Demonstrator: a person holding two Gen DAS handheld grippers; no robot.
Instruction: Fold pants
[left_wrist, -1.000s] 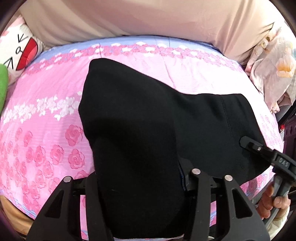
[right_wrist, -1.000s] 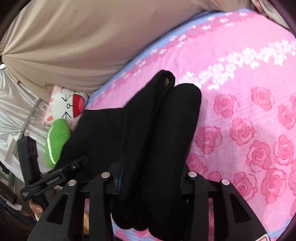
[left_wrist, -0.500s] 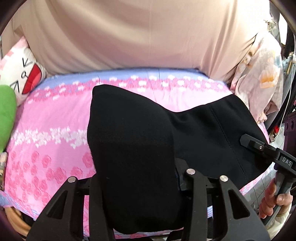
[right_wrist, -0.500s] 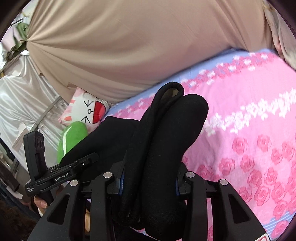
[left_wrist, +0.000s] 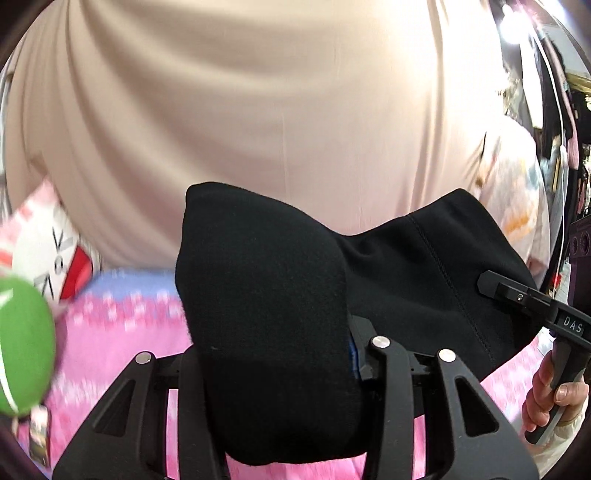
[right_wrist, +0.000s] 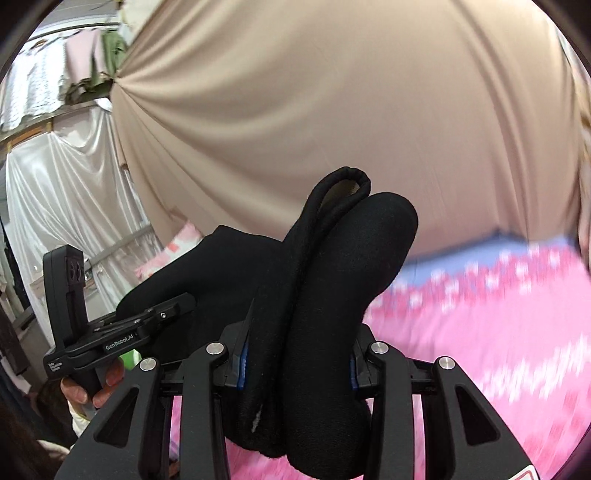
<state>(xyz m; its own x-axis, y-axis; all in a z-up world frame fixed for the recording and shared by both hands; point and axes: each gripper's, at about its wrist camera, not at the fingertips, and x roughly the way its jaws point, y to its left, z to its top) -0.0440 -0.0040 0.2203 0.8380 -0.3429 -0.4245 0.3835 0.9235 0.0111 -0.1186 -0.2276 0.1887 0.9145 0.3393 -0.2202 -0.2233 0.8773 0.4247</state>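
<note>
The black pants (left_wrist: 280, 295) hang lifted above the pink rose bedsheet (left_wrist: 122, 332), stretched between both grippers. My left gripper (left_wrist: 273, 354) is shut on a thick folded bunch of the cloth, which hides its fingertips. To the right, a hand holds my right gripper (left_wrist: 496, 288), which pinches the far end of the pants. In the right wrist view, my right gripper (right_wrist: 295, 354) is shut on a doubled roll of the pants (right_wrist: 332, 277). My left gripper (right_wrist: 173, 308) shows at the left, clamped on the other end.
A beige curtain (left_wrist: 258, 110) fills the background behind the bed. A green plush (left_wrist: 22, 350) and a white and red pillow (left_wrist: 48, 254) lie at the bed's left. Floral cloth (left_wrist: 517, 206) hangs at the right. White satin drapes (right_wrist: 74, 184) stand beside the bed.
Both grippers have risen together, carrying the pants up off the bedsheet. The views have tilted up, so the curtain now fills most of each frame and the bed has dropped low.
</note>
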